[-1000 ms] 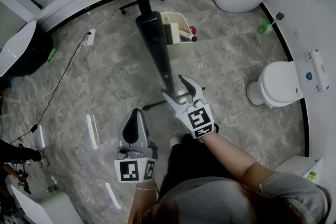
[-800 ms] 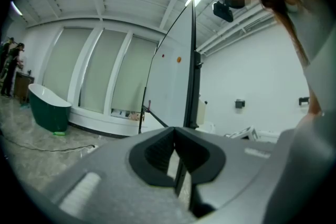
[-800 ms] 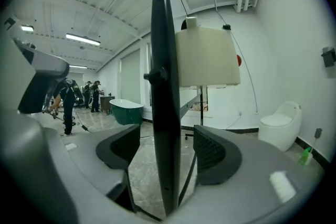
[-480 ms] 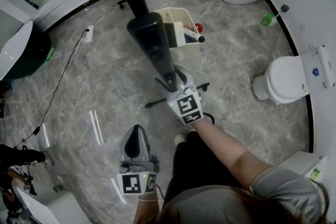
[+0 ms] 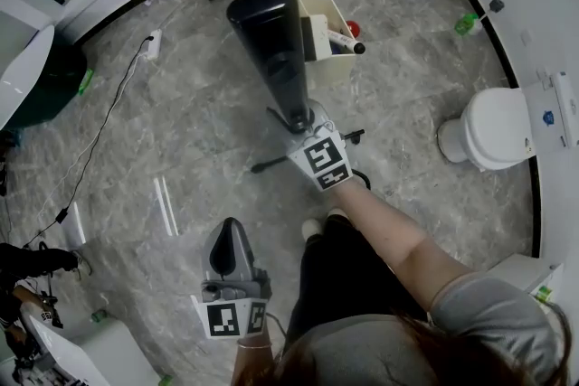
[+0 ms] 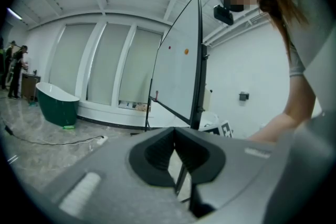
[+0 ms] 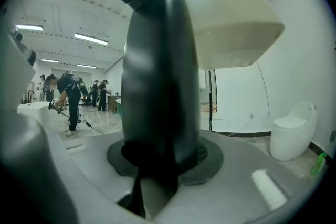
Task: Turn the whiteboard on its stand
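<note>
Right tongs [image 5: 303, 126] advanced, just closing, pinching whiteboard [image 5: 270, 32] edge | left tongs [image 5: 228, 232] pressed together, well apart

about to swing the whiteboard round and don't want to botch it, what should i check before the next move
1. Right gripper on whiteboard frame: ok, jaws have just been closing with the frame between them.
2. Left gripper free: ok, shut and empty.
3. Markers secure in tray: cannot tell.
4. Floor cable apart from stand foot: ok.
5. Toilet outside the swing path: cannot tell.
</note>
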Action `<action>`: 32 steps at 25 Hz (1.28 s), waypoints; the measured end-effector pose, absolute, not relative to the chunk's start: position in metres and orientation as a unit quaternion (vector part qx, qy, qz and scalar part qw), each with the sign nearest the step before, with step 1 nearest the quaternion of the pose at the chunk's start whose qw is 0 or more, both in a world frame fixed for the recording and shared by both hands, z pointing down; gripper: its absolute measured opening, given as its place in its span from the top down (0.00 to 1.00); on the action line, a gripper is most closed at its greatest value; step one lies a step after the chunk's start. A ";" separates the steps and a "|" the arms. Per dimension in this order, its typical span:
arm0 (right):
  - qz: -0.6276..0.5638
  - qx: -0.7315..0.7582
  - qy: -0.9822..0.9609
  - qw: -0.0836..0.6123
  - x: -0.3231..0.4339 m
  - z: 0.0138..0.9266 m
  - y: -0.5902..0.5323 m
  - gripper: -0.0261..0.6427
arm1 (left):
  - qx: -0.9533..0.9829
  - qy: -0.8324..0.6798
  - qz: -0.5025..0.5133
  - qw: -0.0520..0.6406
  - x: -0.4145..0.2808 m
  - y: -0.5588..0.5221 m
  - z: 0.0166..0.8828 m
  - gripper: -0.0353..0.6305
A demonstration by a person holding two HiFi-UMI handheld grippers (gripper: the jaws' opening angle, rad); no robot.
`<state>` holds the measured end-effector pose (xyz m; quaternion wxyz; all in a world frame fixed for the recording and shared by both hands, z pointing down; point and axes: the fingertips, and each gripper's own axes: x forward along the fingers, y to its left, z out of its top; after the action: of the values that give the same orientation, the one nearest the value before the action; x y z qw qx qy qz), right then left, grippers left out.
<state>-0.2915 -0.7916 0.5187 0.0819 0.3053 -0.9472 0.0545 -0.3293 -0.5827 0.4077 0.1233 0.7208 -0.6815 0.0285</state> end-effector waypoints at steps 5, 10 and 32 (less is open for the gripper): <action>0.068 0.328 -0.938 0.089 -0.291 0.520 -0.793 0.78 | 0.725 -0.675 0.025 0.130 -0.322 -0.579 0.411 0.95; 0.065 0.337 -0.935 0.089 -0.295 0.520 -0.789 0.79 | 0.728 -0.672 0.022 0.135 -0.321 -0.575 0.414 0.95; 0.057 0.368 -0.924 0.085 -0.291 0.519 -0.743 0.81 | 0.762 -0.632 0.017 0.140 -0.315 -0.549 0.421 0.95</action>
<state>-0.2912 -0.7434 0.5187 0.0853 0.3677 -0.9243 0.0569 -0.3152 -0.5495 0.4209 0.1400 0.7621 -0.6320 0.0165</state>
